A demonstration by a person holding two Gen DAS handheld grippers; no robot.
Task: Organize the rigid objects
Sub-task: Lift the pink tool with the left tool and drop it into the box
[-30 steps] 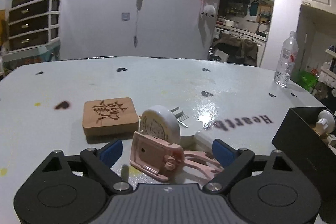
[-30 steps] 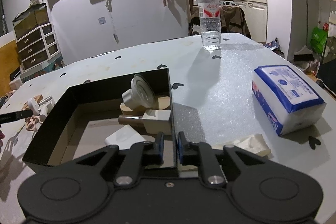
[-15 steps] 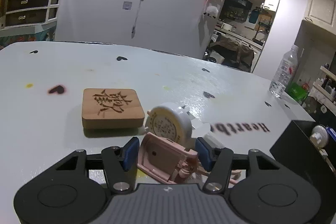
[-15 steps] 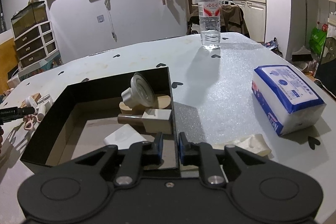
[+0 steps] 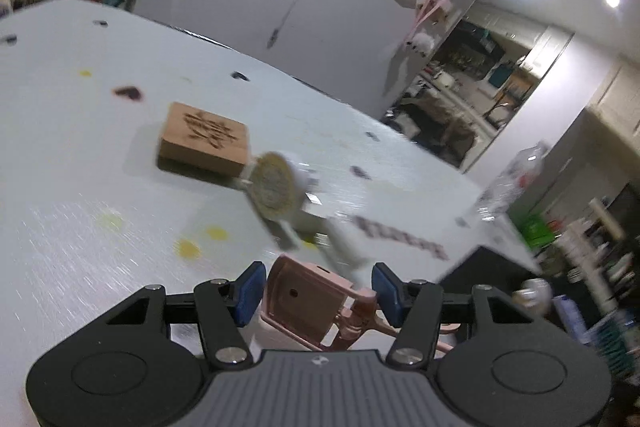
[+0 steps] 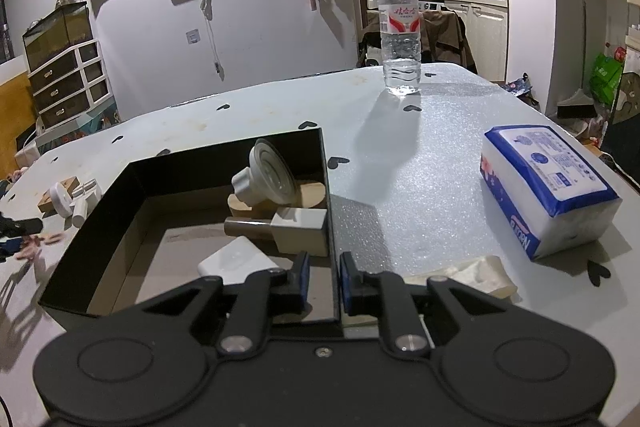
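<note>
- The pink plastic holder [image 5: 308,301] sat between the blue pads of the left gripper [image 5: 316,293], lifted clear of the white table [image 5: 80,227], and the jaws were clamped on its flat body; its thin arms trailed off to one side, past the right pad.
- The hold looked off-centre. A tilted, lopsided piece could swing or slip out on the way to the black box [image 6: 224,163], most likely if the hand rolled quickly.
- The trailing arms could catch on the box's tall wall as the holder went in, knocking it loose or nudging the box.
- The left view was smeared, so how squarely the pads met the plastic could not be told for certain.
- Just ahead lay the round white disc [image 5: 276,187] and the carved wooden block [image 5: 204,139]; a low sweep might have scattered them.
- The right gripper [image 6: 323,281] was closed on the near wall of the box, steadying it. If that pinch slackened, a bump from the incoming piece would shove the box toward the tissue pack [image 6: 548,187].
- The box already held a white suction cup [image 6: 268,175] and other pieces, so a careless drop could land the holder on top and leave it sticking out.
</note>
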